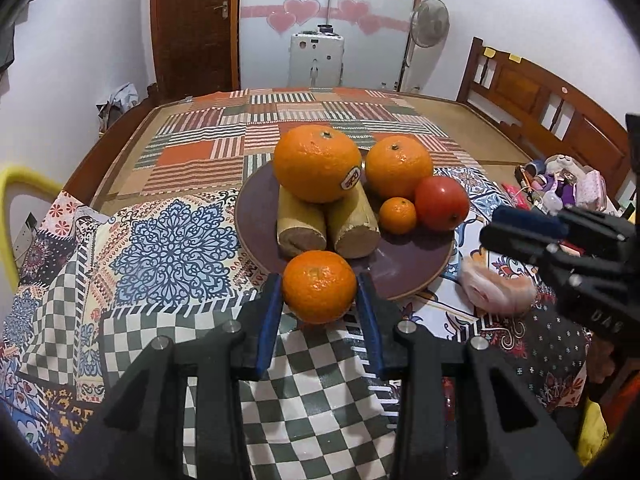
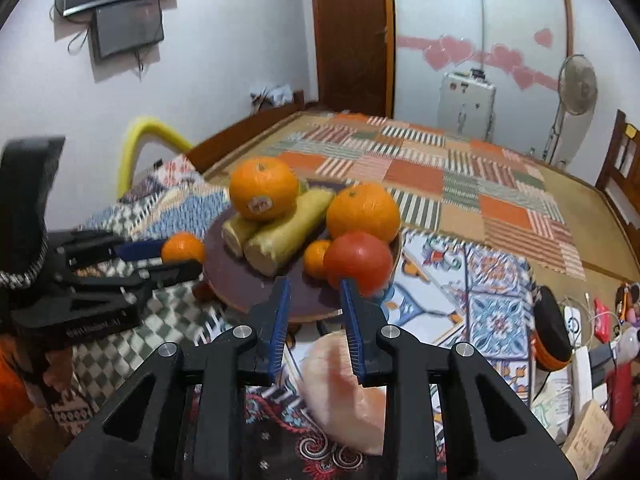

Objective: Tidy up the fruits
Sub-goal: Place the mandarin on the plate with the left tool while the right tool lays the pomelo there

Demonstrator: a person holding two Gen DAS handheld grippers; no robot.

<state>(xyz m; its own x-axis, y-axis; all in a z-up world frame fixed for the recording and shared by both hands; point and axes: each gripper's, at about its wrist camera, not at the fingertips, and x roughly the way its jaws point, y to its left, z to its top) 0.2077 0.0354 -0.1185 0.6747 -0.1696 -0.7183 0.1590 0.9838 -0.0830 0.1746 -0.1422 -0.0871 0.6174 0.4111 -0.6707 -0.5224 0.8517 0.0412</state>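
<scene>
My left gripper (image 1: 319,286) is shut on an orange mandarin (image 1: 319,286) at the near rim of a dark purple plate (image 1: 404,264). The plate holds two yellow corn pieces (image 1: 328,218), a stickered big orange (image 1: 317,163) on top of them, a second orange (image 1: 399,167), a tiny mandarin (image 1: 397,215) and a red tomato (image 1: 441,203). My right gripper (image 2: 314,300) is open and empty, near the plate's (image 2: 240,280) front edge, above a pink peach-like fruit (image 2: 344,392) on the cloth. The left gripper with the mandarin (image 2: 183,248) shows at left in the right wrist view.
The plate stands on a bed covered with patterned cloths (image 1: 168,248). A wooden headboard (image 1: 540,104) is at right with small clutter (image 1: 560,188) beside it. A yellow chair back (image 1: 24,184) is at left. A fan (image 1: 430,24) and a door (image 1: 192,28) stand behind.
</scene>
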